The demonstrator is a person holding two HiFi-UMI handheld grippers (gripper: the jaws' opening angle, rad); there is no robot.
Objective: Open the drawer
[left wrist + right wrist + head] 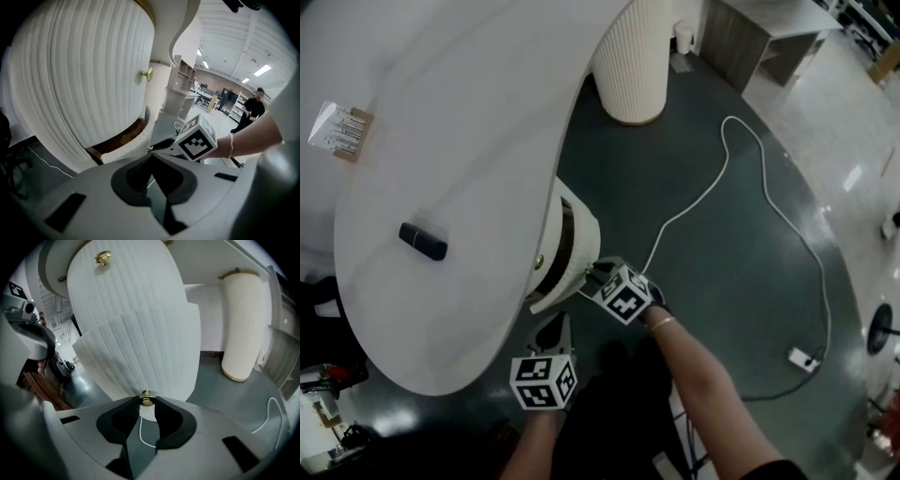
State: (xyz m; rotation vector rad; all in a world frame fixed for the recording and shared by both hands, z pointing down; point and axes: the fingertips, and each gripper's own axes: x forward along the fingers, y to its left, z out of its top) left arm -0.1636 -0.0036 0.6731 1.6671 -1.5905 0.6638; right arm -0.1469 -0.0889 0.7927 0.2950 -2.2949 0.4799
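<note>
Drawer: fluted white front, part-way out of pedestal under counter, at right edge toward near end. Dark-brown gap visible betw. front & pedestal body. Brass knob on front, clamped from both sides by right hand-held gripper, jaws closed tight on it.

Clenched, tips meeting, nothing betw. them: left hand-held gripper, just beside right one, below drawer, not touching it.

2nd fluted front w/ own brass knob, set further back than drawer.

On counter top: black oblong item toward near end; packet w/ printed labels near left edge.

2nd fluted pedestal under far edge.

On dark-green floor: white cable looping to plug block.

Background, left gripper view: person in dark clothes, shelving, ceiling strip lights.
</note>
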